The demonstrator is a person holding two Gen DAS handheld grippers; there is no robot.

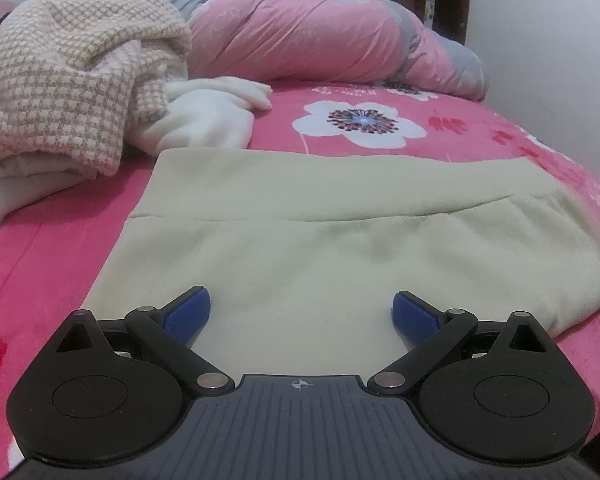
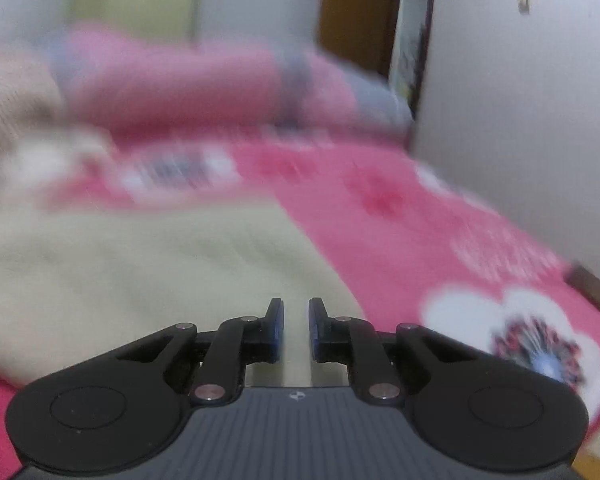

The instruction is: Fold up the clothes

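Left wrist view: bed (image 1: 40,248) with pink floral sheet carries a cream garment (image 1: 300,240) spread flat at centre, partly folded. Soft, light, limp fabric; best taken at an edge or corner. Clothes pile (image 1: 72,80) at ten o'clock, duvet (image 1: 320,36) at twelve. Left gripper (image 1: 301,314) jaws apart, empty. Right gripper (image 2: 296,330) jaws nearly together over the garment's edge; grip on cloth uncertain.

A: Left gripper (image 1: 301,312)?
B: Jaws wide, nothing btwn, over cream garment (image 1: 300,216) flat near bed's front edge.
A: Rest?
B: Checked knit pile (image 1: 72,76) at bed's (image 1: 52,248) left side; pink duvet (image 1: 300,36) along far edge.
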